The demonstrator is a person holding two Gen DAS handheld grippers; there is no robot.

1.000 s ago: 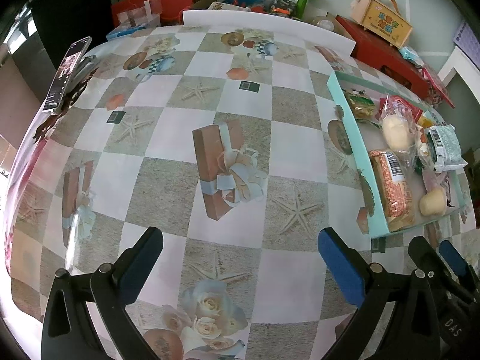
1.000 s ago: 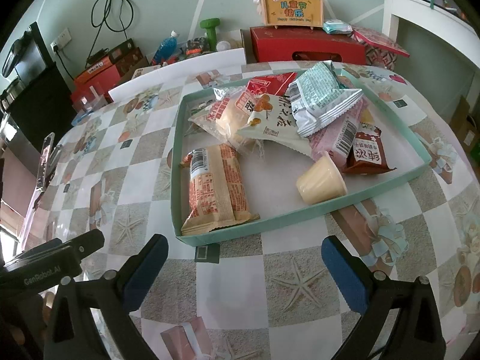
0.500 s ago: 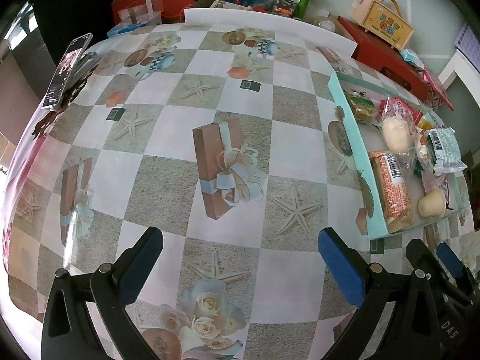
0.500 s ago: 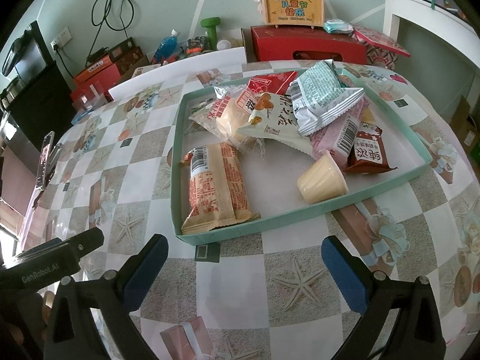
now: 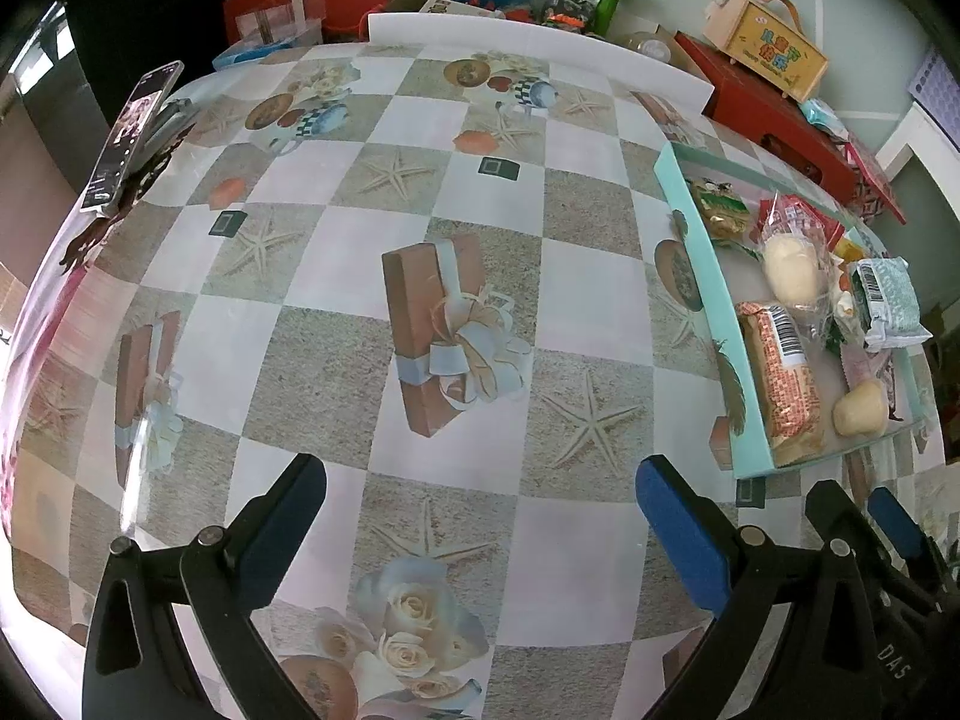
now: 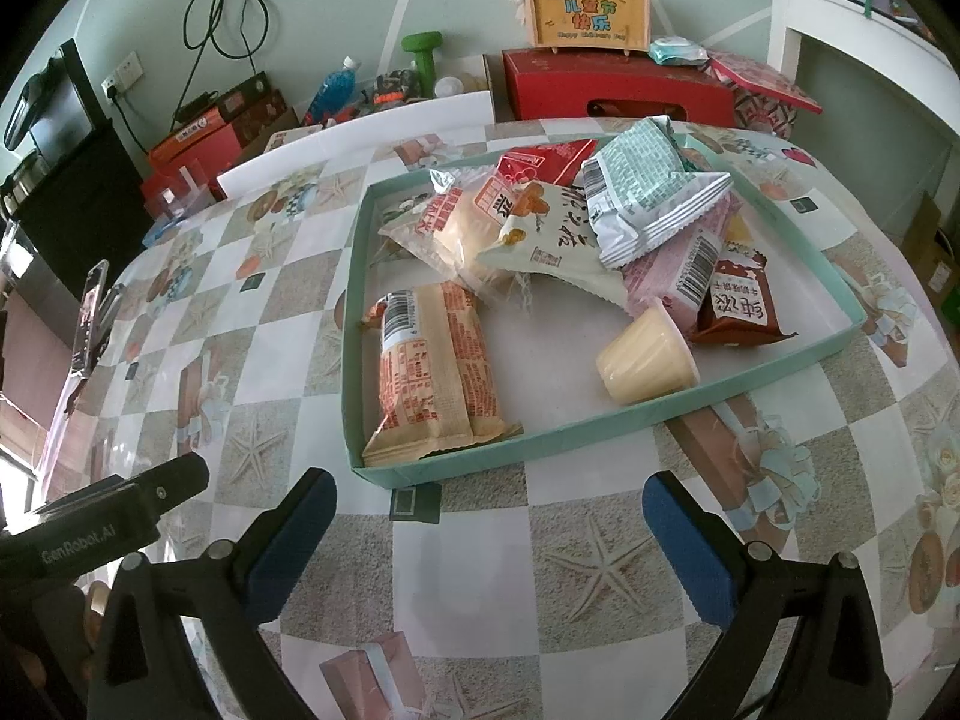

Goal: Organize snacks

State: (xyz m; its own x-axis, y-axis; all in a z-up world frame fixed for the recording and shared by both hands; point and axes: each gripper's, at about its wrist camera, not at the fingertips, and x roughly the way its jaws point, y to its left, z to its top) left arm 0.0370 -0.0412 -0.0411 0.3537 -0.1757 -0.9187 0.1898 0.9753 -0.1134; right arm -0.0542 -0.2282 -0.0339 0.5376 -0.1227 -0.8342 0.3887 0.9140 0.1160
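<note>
Snacks (image 6: 558,240) — crinkly packets — in shallow tray (image 6: 600,420)

A phone (image 5: 131,135) leans propped at the left edge of the table (image 5: 300,276), whose cloth shows checks, starfish and gift boxes. A white board (image 5: 540,54) stands along the far edge. Beyond it lie a blue bottle (image 6: 333,86), a green dumbbell (image 6: 425,54) and orange-red boxes (image 6: 204,138). Past the far right corner a red box (image 6: 618,90) carries a yellow handled case (image 6: 588,13). A black cable (image 6: 216,12) hangs on the wall.
</note>
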